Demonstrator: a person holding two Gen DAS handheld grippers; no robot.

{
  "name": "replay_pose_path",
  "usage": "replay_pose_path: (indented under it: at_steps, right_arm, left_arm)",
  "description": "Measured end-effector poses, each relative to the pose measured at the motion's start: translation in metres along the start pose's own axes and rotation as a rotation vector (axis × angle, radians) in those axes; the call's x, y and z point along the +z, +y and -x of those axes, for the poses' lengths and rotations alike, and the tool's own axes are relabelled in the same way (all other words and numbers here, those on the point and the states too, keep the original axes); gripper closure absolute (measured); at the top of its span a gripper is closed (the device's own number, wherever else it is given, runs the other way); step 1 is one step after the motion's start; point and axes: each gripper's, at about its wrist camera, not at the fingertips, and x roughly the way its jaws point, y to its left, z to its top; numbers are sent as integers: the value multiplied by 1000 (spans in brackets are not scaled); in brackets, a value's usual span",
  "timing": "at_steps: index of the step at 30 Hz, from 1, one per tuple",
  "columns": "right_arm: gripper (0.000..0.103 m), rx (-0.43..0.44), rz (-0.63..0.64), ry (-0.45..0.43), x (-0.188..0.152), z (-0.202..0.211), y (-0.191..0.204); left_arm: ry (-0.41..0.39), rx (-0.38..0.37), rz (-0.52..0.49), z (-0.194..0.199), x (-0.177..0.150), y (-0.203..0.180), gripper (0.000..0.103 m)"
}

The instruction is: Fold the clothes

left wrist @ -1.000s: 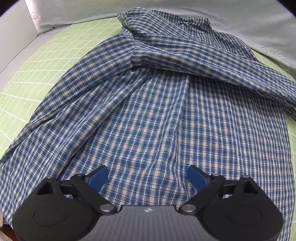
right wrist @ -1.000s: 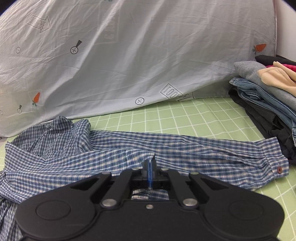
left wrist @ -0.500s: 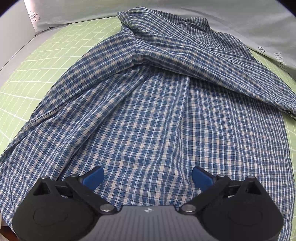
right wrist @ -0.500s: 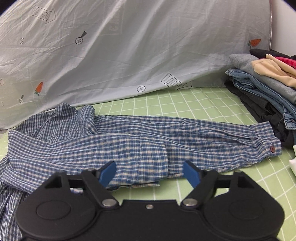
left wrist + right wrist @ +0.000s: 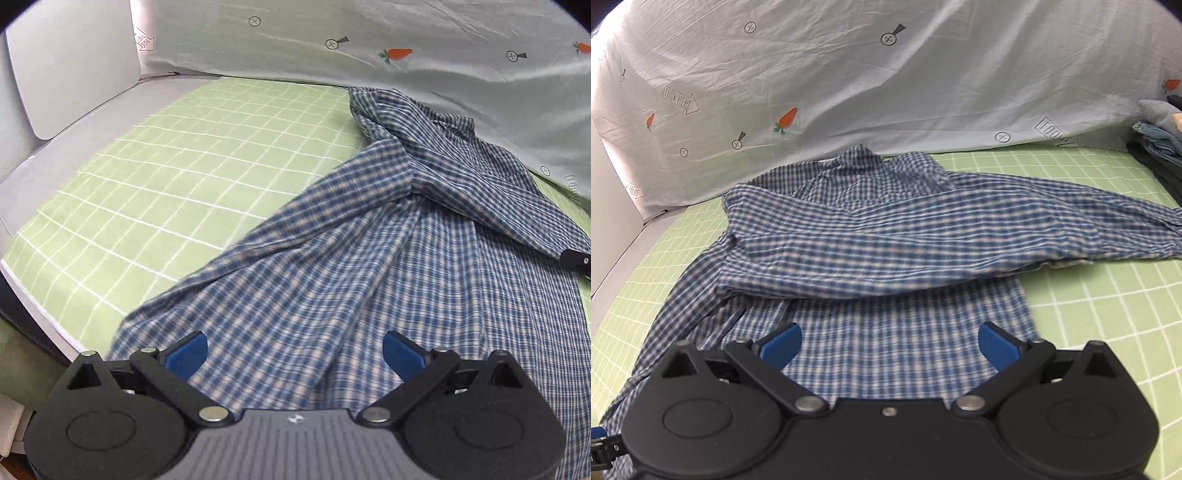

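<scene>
A blue and white plaid shirt (image 5: 388,280) lies spread on the green grid mat (image 5: 177,177), collar toward the back. In the right wrist view one long sleeve (image 5: 960,243) lies folded across the shirt's body (image 5: 894,332), its cuff reaching the right edge. My left gripper (image 5: 291,350) hovers open over the shirt's lower left part, nothing between its blue pads. My right gripper (image 5: 890,341) is open above the lower hem area and holds nothing. A black part of the right gripper (image 5: 576,258) shows at the right edge of the left wrist view.
A pale blue sheet with carrot prints (image 5: 886,92) rises behind the shirt. A stack of folded clothes (image 5: 1156,147) sits at the far right. A white panel (image 5: 74,66) stands at the left, and the mat's front edge (image 5: 37,306) drops off near my left gripper.
My right gripper has opened, let go of the sleeve and drawn back, and the sleeve now rests across the shirt. My left gripper has shifted left, so the shirt sits further right in its view.
</scene>
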Motion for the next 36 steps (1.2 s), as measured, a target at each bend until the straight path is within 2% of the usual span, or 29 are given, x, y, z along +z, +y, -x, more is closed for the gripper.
replay_pose_path:
  at_steps: [7, 10, 13, 15, 17, 19, 21, 24, 29, 33, 36]
  right_arm:
    - [1, 77, -88, 63, -22, -13, 116]
    - [10, 132, -142, 82, -40, -21, 159]
    - [28, 163, -169, 100, -57, -30, 205]
    - [52, 181, -171, 118, -65, -34, 230]
    - [67, 188, -160, 132, -71, -35, 251]
    - [70, 200, -143, 135, -76, -34, 270]
    - [77, 215, -140, 148, -80, -35, 284]
    - [79, 188, -131, 189, -88, -41, 300]
    - [78, 85, -155, 210, -92, -43, 310]
    - [76, 62, -162, 217, -94, -42, 312]
    - [78, 58, -115, 218, -97, -45, 317]
  left_arm:
    - [7, -2, -43, 0, 19, 110, 3]
    - [5, -24, -70, -8, 37, 149, 3]
    - [6, -35, -127, -16, 49, 177, 3]
    - [21, -37, -150, -21, 55, 191, 3]
    - [44, -55, -161, -27, 58, 203, 3]
    - [58, -76, -182, -31, 60, 212, 3]
    - [68, -89, -208, -36, 62, 218, 3]
    - [71, -108, -230, -41, 66, 227, 3]
    - [79, -134, -263, -46, 68, 234, 3]
    - [86, -158, -271, -49, 70, 237, 3]
    - [93, -176, -278, -53, 71, 236, 3]
